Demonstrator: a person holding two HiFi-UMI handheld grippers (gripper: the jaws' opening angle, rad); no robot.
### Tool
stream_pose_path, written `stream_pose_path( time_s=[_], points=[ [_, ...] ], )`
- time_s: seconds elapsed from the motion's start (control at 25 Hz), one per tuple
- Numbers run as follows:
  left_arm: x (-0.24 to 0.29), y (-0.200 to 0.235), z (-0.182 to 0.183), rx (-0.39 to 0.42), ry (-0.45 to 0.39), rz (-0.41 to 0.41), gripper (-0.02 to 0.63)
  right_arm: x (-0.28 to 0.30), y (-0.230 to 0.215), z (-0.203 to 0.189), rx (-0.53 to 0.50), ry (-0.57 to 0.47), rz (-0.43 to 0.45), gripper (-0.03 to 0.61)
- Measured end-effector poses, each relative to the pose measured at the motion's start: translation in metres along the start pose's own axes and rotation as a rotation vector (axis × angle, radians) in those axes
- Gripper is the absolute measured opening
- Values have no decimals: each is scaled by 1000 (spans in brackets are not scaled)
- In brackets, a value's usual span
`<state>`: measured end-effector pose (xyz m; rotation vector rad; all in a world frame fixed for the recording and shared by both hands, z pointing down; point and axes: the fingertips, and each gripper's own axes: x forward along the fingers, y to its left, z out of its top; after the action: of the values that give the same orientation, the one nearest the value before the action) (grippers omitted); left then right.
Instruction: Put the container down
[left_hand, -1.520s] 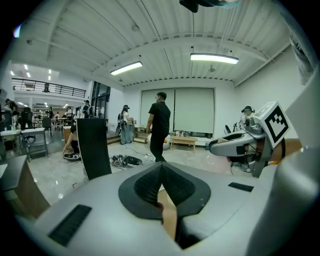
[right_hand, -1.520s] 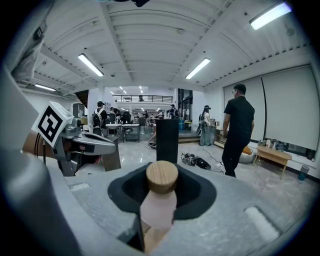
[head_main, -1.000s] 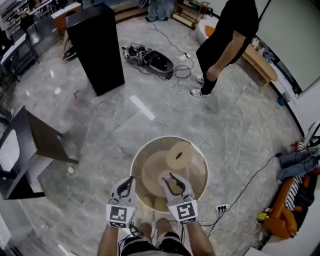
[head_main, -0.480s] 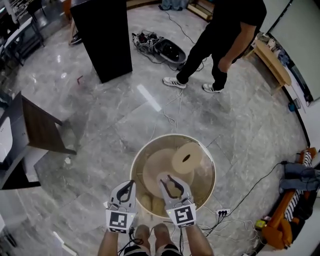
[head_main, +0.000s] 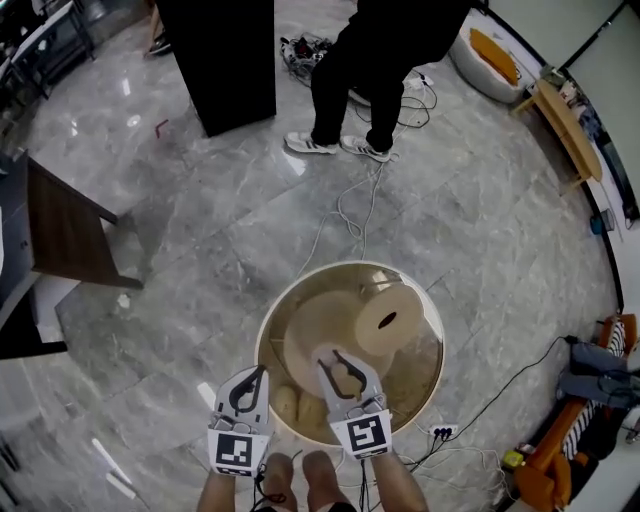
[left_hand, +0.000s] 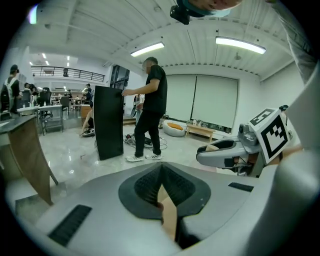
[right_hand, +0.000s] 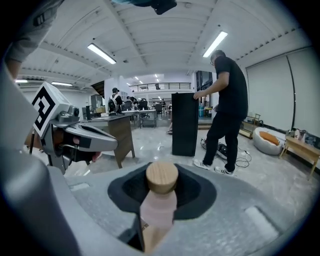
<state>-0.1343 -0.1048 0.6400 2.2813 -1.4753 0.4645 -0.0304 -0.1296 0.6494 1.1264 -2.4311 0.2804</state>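
The right hand-held gripper (head_main: 342, 366) is held out in front of the person on a bare forearm (head_main: 402, 488). It hangs over the near part of the round worktop (head_main: 266, 322), jaws pointing away from the body toward the worktop's middle. The right gripper view looks out level across the room, so the gripper lies roughly horizontal. Its jaws pinch the container (right_hand: 159, 200), a pale pink bottle with a round wooden lid.

The container lies lengthwise along the jaws, its long axis running from the person toward the worktop's far side. The lid end points forward and pokes out just past the jaw tips. From the head view, whether the container touches the worktop cannot be told.

The left hand-held gripper (head_main: 258, 376) hangs just beside it, over the worktop's near left rim. It points the same way, with its jaws pressed together at the tips. A pale roll (head_main: 386, 320) lies on the worktop beyond the right hand-held gripper.
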Motion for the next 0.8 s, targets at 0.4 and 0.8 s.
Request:
stream_pose_path(
  time_s=[0.4,0.8],
  points=[
    [29,17,-55,-31,30,24,17,43,4,-49,9,32,44,117],
    [54,32,-98,-108,72,40,17,77,2,-99,-2,71,42,118]
  ],
)
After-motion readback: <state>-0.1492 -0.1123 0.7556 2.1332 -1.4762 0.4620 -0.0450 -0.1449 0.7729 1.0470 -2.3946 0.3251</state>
